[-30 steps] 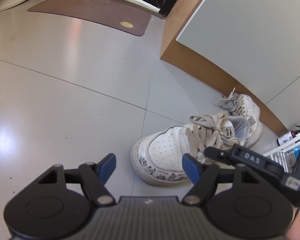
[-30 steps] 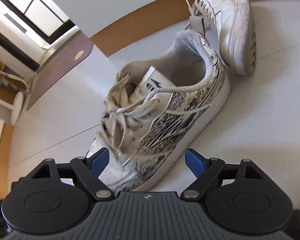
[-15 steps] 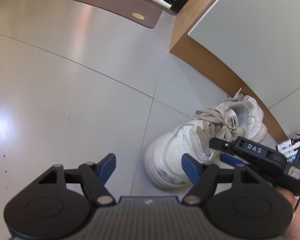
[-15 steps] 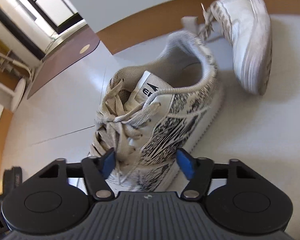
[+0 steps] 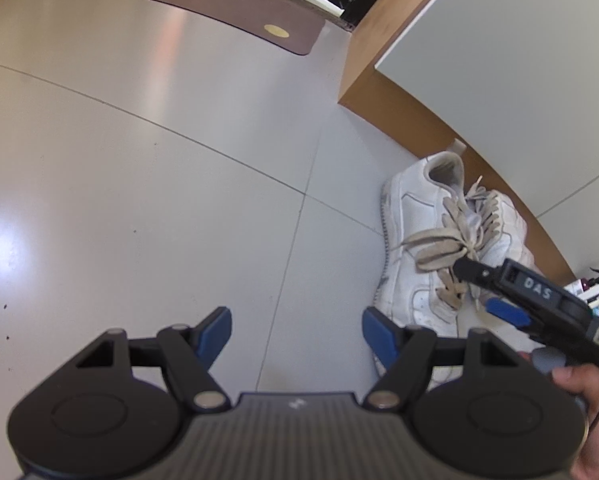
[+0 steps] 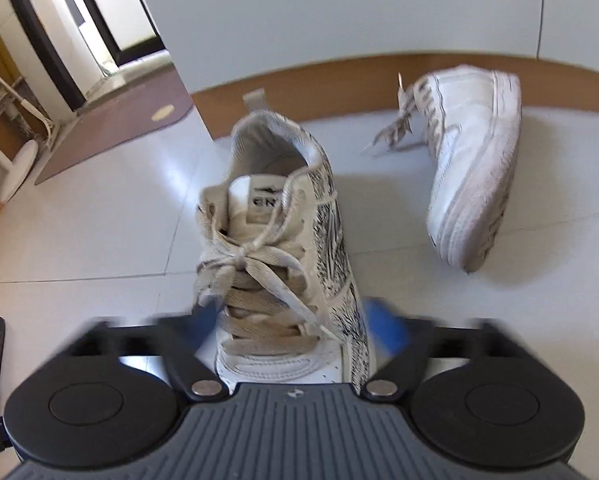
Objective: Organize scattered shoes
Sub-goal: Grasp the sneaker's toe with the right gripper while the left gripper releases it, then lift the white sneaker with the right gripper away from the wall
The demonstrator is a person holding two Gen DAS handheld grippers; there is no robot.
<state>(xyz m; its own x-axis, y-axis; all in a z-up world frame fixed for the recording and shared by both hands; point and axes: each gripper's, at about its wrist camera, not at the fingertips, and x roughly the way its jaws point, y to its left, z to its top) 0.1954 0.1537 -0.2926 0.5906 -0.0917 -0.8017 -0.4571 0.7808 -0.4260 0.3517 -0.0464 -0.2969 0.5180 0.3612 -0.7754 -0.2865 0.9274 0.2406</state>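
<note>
Presently: printed sneaker (image 6: 283,256) upright on floor (image 6: 99,216), between right claw (image 6: 295,320) jaws, just opened, blurred; white sneaker (image 6: 471,160) tipped beside it; left claw (image 5: 295,330) apart, empty.

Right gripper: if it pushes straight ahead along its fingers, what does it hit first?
Most likely the patterned sneaker. The right gripper has just been opening; its jaws stand wide on either side of the shoe's laced forefoot, apparently clear of it. The second sneaker lies on its side, off that line.
</note>
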